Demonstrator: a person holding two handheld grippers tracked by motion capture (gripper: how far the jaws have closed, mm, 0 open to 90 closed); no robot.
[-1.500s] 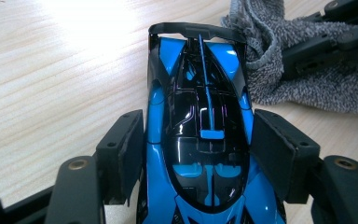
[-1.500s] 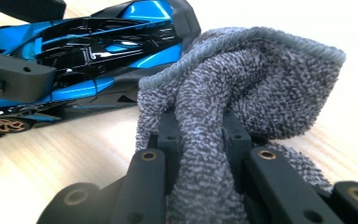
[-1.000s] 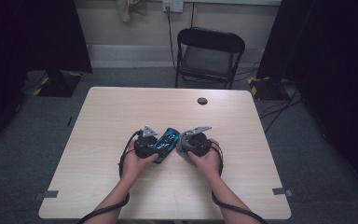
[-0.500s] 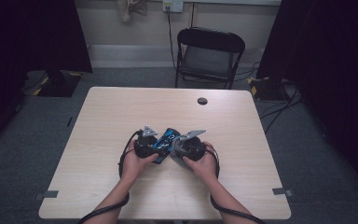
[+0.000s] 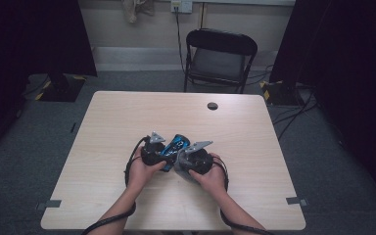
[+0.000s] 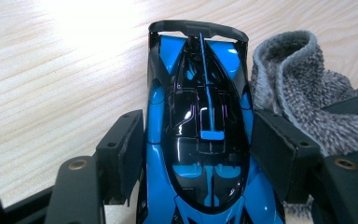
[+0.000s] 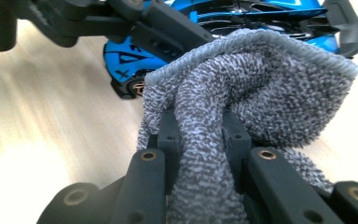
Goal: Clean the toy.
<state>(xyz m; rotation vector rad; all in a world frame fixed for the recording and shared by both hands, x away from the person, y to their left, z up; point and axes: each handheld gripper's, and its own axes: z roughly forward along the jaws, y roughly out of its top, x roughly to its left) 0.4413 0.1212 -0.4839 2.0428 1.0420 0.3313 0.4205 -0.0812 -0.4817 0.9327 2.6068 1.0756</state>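
The left gripper (image 6: pixel 200 158) clasps a blue and black toy car (image 6: pixel 200 140) across its body, one jaw pressed on each flank, with the car's dark wing pointing away along the jaws. In the high view the car (image 5: pixel 175 146) sits near the middle of the desk (image 5: pixel 127 112), a little toward the person's edge, caught between the two grippers, and the left gripper (image 5: pixel 152 152) is in the left hand (image 5: pixel 142 169) just beside it

The right gripper (image 7: pixel 200 140) is clenched on a grey knitted cloth (image 7: pixel 261 93); a fold of it runs down between the two jaws and the rest bunches up ahead of them. In the right gripper view the cloth lies against the side of the car (image 7: pixel 126 58), touching its blue flank near a wheel, and the left gripper's jaws cross the top of that view. In the left gripper view the cloth (image 6: pixel 298 88) shows just to the right of the car, touching its side near the wing

From above, the right gripper (image 5: pixel 193 157) and right hand (image 5: pixel 210 176) sit close against the car's other side, so both grippers nearly meet over it. A small dark round thing (image 5: pixel 212 105) lies well apart near the far edge of the desk, and a black folding chair (image 5: pixel 220 58) stands beyond it
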